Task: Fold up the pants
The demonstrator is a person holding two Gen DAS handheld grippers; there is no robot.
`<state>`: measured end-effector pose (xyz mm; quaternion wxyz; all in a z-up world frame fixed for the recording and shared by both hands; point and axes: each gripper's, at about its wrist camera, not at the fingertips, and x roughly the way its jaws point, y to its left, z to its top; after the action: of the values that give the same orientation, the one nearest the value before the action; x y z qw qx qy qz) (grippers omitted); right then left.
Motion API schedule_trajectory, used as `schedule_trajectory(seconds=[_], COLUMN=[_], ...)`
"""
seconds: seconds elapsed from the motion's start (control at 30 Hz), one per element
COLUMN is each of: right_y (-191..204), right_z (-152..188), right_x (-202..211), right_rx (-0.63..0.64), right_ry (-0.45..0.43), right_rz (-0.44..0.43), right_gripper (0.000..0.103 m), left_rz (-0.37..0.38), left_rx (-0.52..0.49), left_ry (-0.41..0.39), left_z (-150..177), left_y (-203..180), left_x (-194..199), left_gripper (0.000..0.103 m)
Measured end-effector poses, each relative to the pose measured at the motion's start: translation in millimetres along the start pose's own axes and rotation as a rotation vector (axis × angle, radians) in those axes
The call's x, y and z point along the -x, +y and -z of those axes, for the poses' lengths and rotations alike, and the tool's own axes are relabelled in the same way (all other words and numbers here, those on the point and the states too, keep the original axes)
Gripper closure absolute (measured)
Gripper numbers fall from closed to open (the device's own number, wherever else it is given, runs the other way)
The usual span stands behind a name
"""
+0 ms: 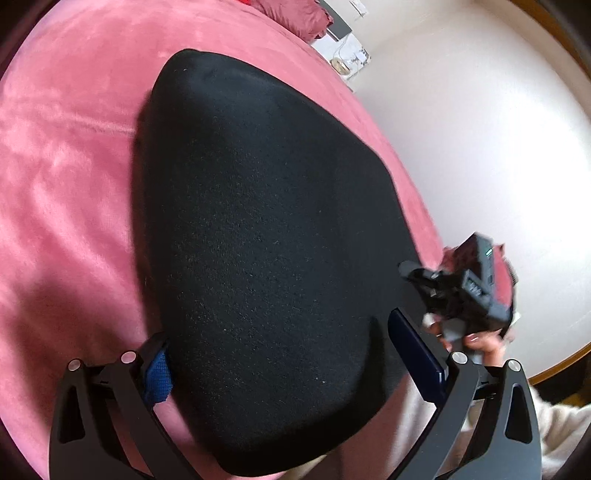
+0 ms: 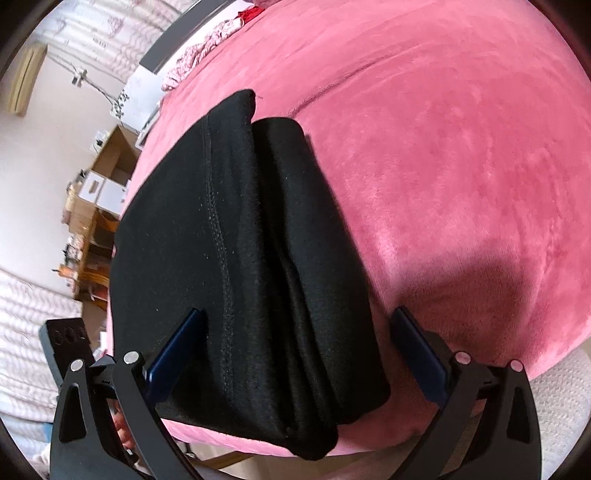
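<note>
The black pants lie folded in a compact stack on the pink bedcover. My left gripper hovers over their near end, open, one finger on each side of the fabric. In the right wrist view the pants show several stacked layers and a stitched seam. My right gripper stands open and wide astride them, with nothing pinched. In the left wrist view the right gripper appears blurred at the bed's right edge, held by a hand.
A pink pillow lies at the far end of the bed. Pale floor runs beside the bed's right edge. Cardboard boxes and a wooden shelf stand off the bed's left side. A patterned cloth lies farther back.
</note>
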<state>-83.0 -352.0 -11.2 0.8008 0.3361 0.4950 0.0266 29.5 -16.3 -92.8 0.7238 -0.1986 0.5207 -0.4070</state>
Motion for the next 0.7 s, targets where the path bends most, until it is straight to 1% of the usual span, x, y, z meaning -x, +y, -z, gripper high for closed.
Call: schedule_trajectory(seconds=[0.1,0.17,0.2,0.27,0.3,0.37,0.4,0.43,0.47,0.5,0.53,0.57,0.6,0.63,0.7], right_y=[-2.0,1.3,3.7,5.7,4.2,-0.6,-0.2,-0.3,1.2,3.7,7.2,10.4,14.7,18.6,27.1], right_z=[-0.1,1.1,1.5,4.5,4.3,3.7,3.4,3.4,3.2,3.4,4.3,5.6,5.6,6.6,9.5], right_x=[2.7,2.6,3.1,4.6,4.4,4.8,4.3,4.5,4.9,5.8,6.5,9.0,9.3,10.9,16.7], right_rx=[-0.005,0.019,0.034,0.055,0.053,0.035,0.031,0.031,0.036,0.046,0.059,0.077,0.09,0.105,0.136], right_ry=[-0.004,0.001,0.004,0.005,0.007,0.009,0.009,0.006,0.001,-0.005,-0.012,-0.023,-0.031,-0.044,-0.076], right_rz=[-0.014,-0.007,-0.01,-0.01,-0.012,-0.024,-0.025,-0.024,-0.026,-0.03,-0.027,-0.018,-0.012,-0.005,0.004], right_gripper=[0.002,0.006,0.014,0.015,0.016,0.018,0.021,0.026,0.029,0.033,0.037,0.038,0.041,0.044,0.048], left_rz=[0.024,0.014,0.013,0.005,-0.008,-0.013,-0.027,-0.049,-0.07,-0.086,-0.09,-0.096,-0.108,-0.125,-0.165], left_rx=[0.033,0.012,0.0,-0.021,-0.043,-0.054,-0.058,-0.065,-0.077,-0.092,-0.097,-0.102,-0.112,-0.134,-0.204], left_ry=[-0.002,0.012,0.024,0.044,0.053,0.059,0.059,0.062,0.063,0.056,0.052,0.047,0.039,0.029,0.006], left_z=[-0.7,0.3,0.9,1.9,3.1,3.6,3.6,3.6,4.2,4.3,3.1,3.0,2.7,2.9,3.9], left_y=[4.8,1.0,-1.5,-6.1,-8.4,-8.9,-9.1,-10.4,-10.8,-13.3,-15.6,-19.1,-23.7,-29.7,-44.0], left_x=[3.2,2.7,1.3,-4.4,-6.1,-9.1,-9.8,-11.0,-10.2,-8.1,-6.5,-5.0,-2.6,0.4,5.2], left_gripper=[0.003,0.003,0.003,0.003,0.003,0.004,0.009,0.017,0.021,0.027,0.031,0.033,0.037,0.042,0.046])
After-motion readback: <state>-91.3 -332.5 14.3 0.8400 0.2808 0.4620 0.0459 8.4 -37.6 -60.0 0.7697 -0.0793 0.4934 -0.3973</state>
